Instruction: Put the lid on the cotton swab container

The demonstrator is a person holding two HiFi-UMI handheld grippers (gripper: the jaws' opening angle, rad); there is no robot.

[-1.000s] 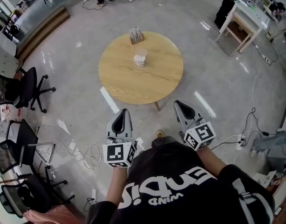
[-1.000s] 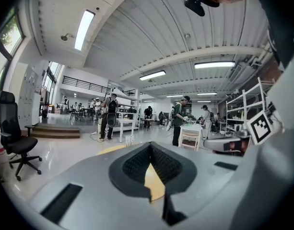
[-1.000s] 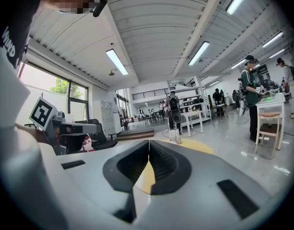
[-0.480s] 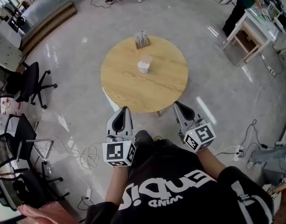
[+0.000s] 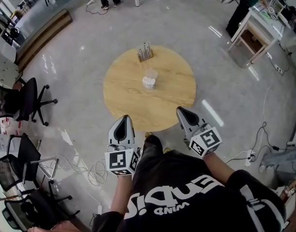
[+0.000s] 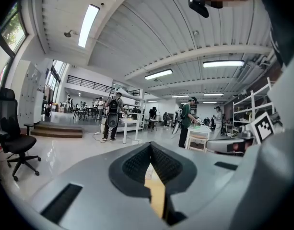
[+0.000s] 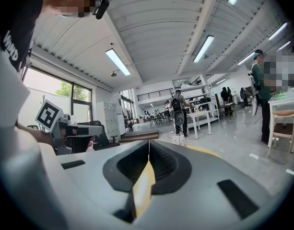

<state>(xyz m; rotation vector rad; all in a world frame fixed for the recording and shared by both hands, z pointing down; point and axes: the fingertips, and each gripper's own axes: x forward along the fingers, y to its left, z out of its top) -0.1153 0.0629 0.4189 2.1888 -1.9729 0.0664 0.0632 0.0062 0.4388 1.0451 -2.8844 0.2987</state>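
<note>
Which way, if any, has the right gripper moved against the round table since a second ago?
Yes, toward it. The right gripper now overlaps the round table's near rim in the head view; earlier it stopped short of the rim.

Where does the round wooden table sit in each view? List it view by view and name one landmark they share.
Head view: the table fills the centre of the picture.
Left gripper view: the table is a tan sliver, low centre, seen through the slit between the jaws.
Right gripper view: the table is again a tan sliver, low centre.
Shared landmark: the long wooden step on the floor.
</note>
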